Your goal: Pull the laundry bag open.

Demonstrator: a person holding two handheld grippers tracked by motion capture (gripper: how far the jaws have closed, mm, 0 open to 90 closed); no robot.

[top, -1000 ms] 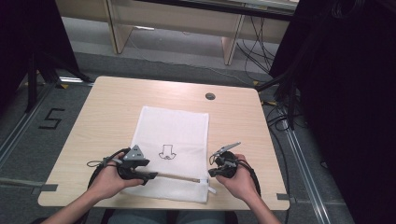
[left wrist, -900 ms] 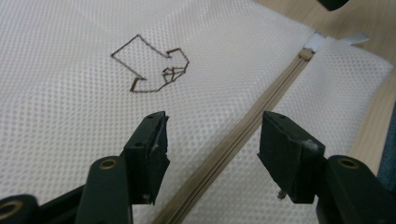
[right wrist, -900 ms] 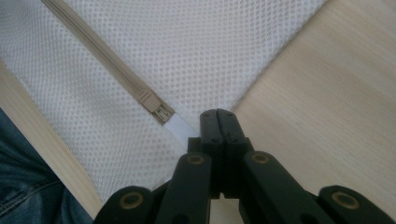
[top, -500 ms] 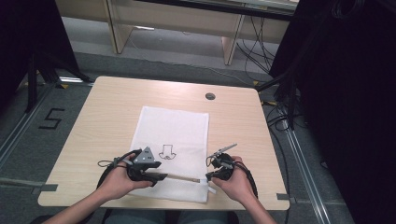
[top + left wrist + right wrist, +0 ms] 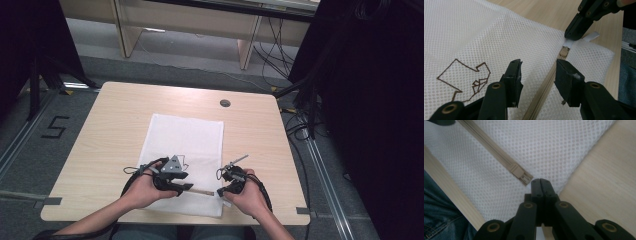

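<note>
White mesh bag point(image 5: 182, 165) lies mid-table, zipper point(image 5: 541, 92) along its near edge. Left gripper point(image 5: 537, 75), jaws half-spread and just closing, should straddle the zipper squarely; beyond it, right gripper point(image 5: 540, 182) pinches the end tab point(image 5: 574, 42), kept taut.

A black "5" point(image 5: 54, 128) is marked on the grey floor point(image 5: 30, 165) left of the tabletop point(image 5: 115, 125). The white mesh bag point(image 5: 474, 32) carries no lettering, just a brown stitched outline sign point(image 5: 465, 76) in the left gripper view: a blocky arrow-like shape with a smaller angular figure at one corner; what it depicts cannot be told. No brand, label text or other number can be read on anything else.
</note>
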